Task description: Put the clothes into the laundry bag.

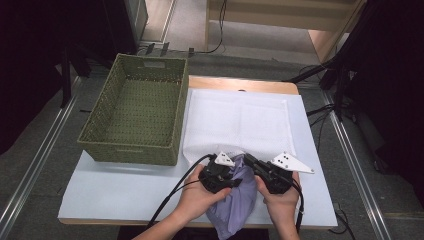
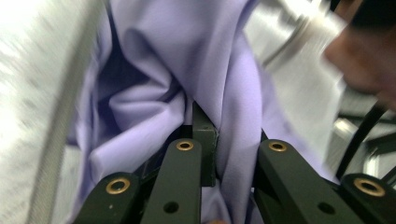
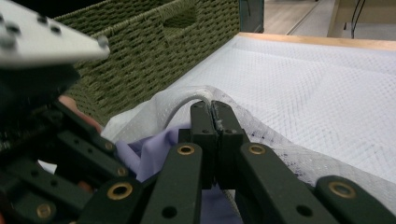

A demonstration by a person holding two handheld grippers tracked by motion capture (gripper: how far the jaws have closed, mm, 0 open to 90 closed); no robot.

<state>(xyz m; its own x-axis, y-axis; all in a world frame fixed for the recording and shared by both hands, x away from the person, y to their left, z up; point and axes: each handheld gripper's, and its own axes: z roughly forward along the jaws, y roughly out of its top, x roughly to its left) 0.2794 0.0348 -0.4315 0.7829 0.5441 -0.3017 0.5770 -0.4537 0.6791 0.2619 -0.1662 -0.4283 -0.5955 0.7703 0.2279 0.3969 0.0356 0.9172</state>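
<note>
A lilac cloth [image 1: 235, 200] is bunched up at the near edge of the white table [image 1: 125, 190], between the person's two hands. Part of it is tucked under the near edge of a white mesh bag [image 1: 240, 122], which is spread flat across the middle of the table. The near end of the cloth hangs a little past the table's edge.

The left gripper [image 1: 235, 176] is held at the left side of the cloth. In the left gripper view, a fold of the lilac cloth [image 2: 233, 93] is seen between the black jaws, and it is pinched by them. The left gripper [image 2: 229, 140] is closed on the cloth.

The right gripper [image 1: 248, 162] is held just to the right, very near the left one. In the right gripper view, the jaws of the right gripper [image 3: 214, 119] are pressed tight together, and a thin edge of the white mesh bag [image 3: 303, 84] is clamped between them. A bit of the lilac cloth [image 3: 154, 149] is seen just below that raised edge.

A green woven basket [image 1: 135, 150] is set at the far left of the table, just beside the mesh bag. Its inside is seen from above.
</note>
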